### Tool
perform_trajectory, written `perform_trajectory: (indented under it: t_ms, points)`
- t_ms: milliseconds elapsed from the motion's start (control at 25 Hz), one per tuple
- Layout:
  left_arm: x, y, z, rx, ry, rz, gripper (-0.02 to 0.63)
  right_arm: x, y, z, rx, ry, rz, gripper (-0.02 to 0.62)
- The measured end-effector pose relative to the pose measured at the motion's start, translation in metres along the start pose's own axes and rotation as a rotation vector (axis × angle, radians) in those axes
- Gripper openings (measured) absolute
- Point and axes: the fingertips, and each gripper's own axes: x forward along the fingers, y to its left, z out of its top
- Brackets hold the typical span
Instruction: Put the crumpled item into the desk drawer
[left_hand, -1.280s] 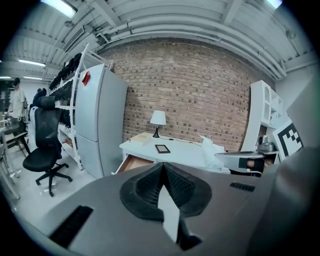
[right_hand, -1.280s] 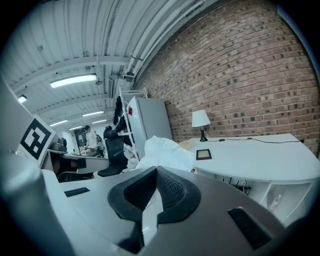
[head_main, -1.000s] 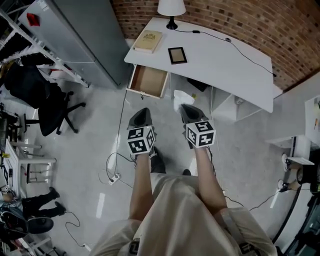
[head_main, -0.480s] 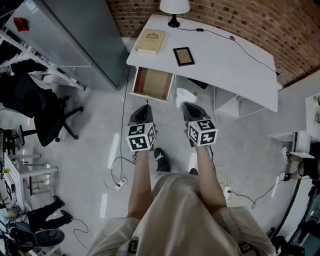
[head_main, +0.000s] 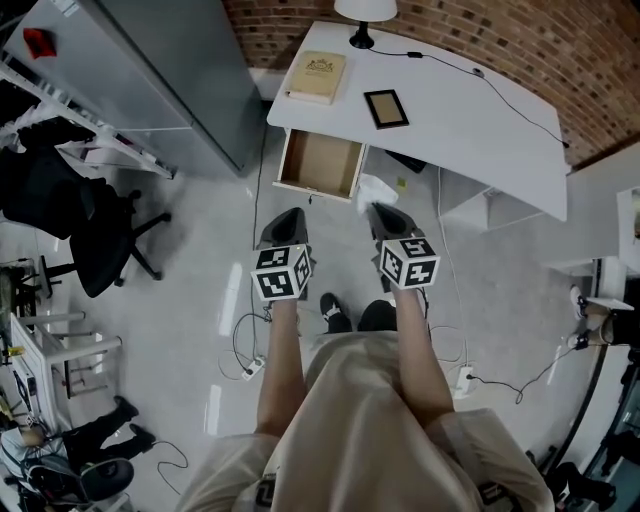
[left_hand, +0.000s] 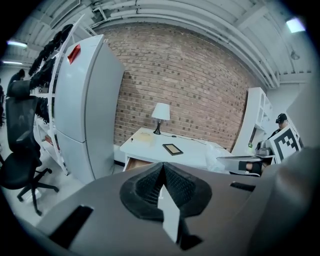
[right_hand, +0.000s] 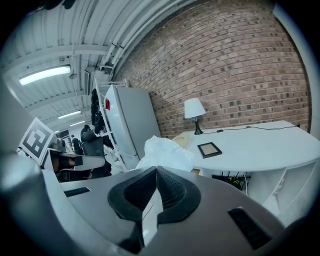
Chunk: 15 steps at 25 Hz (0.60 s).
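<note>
The crumpled item (head_main: 375, 190) is a white wad of thin plastic or paper, and my right gripper (head_main: 378, 210) is shut on it just in front of the white desk (head_main: 480, 130). In the right gripper view the wad (right_hand: 162, 152) bulges above the closed jaws of that gripper (right_hand: 156, 172). The desk drawer (head_main: 322, 162) stands pulled open under the desk's left end, its brown inside bare. My left gripper (head_main: 290, 215) is shut and holds nothing, a little short of the drawer's front. The left gripper view shows its jaws (left_hand: 162, 167) closed, pointing at the drawer (left_hand: 135, 163).
On the desk lie a tan book (head_main: 318, 76), a small framed picture (head_main: 386, 108), a lamp (head_main: 364, 12) and a black cable (head_main: 500, 85). A grey cabinet (head_main: 150, 70) stands left of the desk, a black office chair (head_main: 90, 230) further left. Cables (head_main: 245, 345) trail on the floor.
The person has stepped toward the desk, so the desk and open drawer are nearer to both grippers. The right gripper still holds the wad; the left stays shut.
</note>
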Motion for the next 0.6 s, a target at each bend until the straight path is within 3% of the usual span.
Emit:
perform_trajectory:
  t_ms: [200,600]
  points:
    - [0.002,0.005,0.002,0.000,-0.007,-0.004,0.015,0.005,-0.001,0.001,0.013,-0.012,-0.005,0.026]
    - [0.001,0.039,0.011,0.013,0.002,0.022,0.015,0.050,0.023,0.007,0.024,0.000,0.064,0.026]
